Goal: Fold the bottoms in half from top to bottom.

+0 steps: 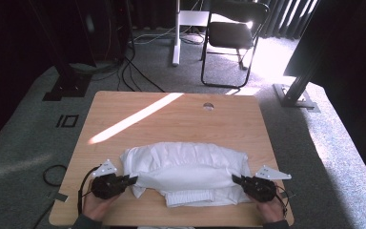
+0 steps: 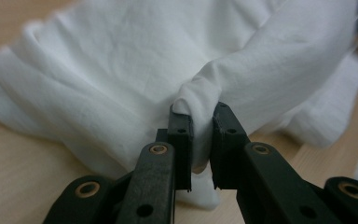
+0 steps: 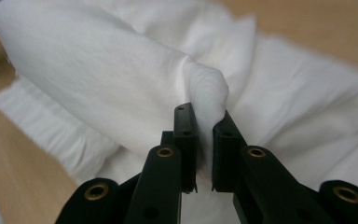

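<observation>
A white garment [image 1: 186, 171] lies folded across the near half of the wooden table [image 1: 171, 114], its ribbed elastic band toward the front edge. My left gripper [image 1: 134, 180] is shut on a bunched fold at the garment's left end; in the left gripper view the white cloth [image 2: 121, 84] is pinched between the black pads [image 2: 181, 140]. My right gripper [image 1: 235, 180] is shut on the right end, where a pinch of the white cloth [image 3: 121, 84] rises between its pads [image 3: 185, 140]. Both grippers sit low, close to the tabletop.
A band of sunlight [image 1: 133, 117] crosses the far part of the table, near a round cable hole [image 1: 208, 106]. A black folding chair [image 1: 233, 38] and a white desk leg [image 1: 176, 33] stand beyond it. Cables [image 1: 52, 174] lie on the grey carpet at the left.
</observation>
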`<state>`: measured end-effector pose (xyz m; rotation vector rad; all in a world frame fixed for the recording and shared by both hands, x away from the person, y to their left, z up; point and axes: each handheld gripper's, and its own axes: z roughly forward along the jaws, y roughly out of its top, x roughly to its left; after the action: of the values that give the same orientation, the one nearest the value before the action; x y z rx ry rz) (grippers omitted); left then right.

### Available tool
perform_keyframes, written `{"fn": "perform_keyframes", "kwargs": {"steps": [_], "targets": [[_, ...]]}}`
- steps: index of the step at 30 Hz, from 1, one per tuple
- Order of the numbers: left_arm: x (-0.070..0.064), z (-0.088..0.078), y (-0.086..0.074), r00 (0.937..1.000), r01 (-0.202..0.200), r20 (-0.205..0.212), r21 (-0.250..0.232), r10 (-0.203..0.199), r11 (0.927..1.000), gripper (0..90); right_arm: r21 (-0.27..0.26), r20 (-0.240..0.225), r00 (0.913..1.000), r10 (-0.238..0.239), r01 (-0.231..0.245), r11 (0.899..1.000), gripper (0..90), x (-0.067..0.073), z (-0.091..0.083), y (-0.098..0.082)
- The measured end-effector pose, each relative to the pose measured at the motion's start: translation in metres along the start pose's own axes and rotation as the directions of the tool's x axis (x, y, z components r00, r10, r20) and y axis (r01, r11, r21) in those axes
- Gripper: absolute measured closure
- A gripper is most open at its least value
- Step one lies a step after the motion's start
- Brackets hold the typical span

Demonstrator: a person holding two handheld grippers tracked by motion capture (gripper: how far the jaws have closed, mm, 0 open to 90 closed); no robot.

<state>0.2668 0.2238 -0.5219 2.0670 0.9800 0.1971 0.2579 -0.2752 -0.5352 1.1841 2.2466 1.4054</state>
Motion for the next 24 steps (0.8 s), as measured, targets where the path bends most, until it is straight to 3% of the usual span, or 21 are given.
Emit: {"fn": "perform_keyframes", "kwargs": {"steps": [2,4,6,10,13,20,24], "targets": [[-0.002,0.014,-0.002,0.9993,-0.027,-0.024,0.068,0.028,0.9973,81.4,0.059,0.024,0.9996,-0.016,0.015,0.998,83.2,0.002,0.008,-0.01],[-0.001,0.026,-0.002,0.9985,-0.037,-0.036,0.107,0.041,0.9936,81.4,0.111,0.029,0.9993,-0.026,0.023,0.994,83.1,0.004,0.016,-0.014],[0.003,0.029,0.0,0.9992,-0.016,-0.035,0.1,0.02,0.9948,81.5,0.138,0.041,0.998,-0.047,0.041,0.99,83.1,0.006,0.022,-0.015],[0.015,0.033,0.002,0.9993,0.011,-0.038,0.074,-0.008,0.9972,81.4,0.134,0.041,0.9989,-0.024,0.018,0.991,82.9,-0.001,0.03,-0.011],[0.026,0.037,0.006,0.9977,0.053,-0.044,0.037,-0.051,0.9979,81.2,0.122,0.051,0.9985,-0.019,0.013,0.992,82.8,-0.008,0.038,-0.005],[0.048,0.051,0.023,0.9883,0.086,-0.126,-0.007,-0.086,0.9963,80.4,0.113,0.121,0.9916,-0.046,0.032,0.993,81.8,-0.018,0.065,0.015],[0.055,0.056,0.032,0.9801,0.103,-0.169,-0.017,-0.105,0.9945,78.2,0.107,0.131,0.9907,-0.037,0.023,0.994,81.2,-0.024,0.077,0.024]]}}
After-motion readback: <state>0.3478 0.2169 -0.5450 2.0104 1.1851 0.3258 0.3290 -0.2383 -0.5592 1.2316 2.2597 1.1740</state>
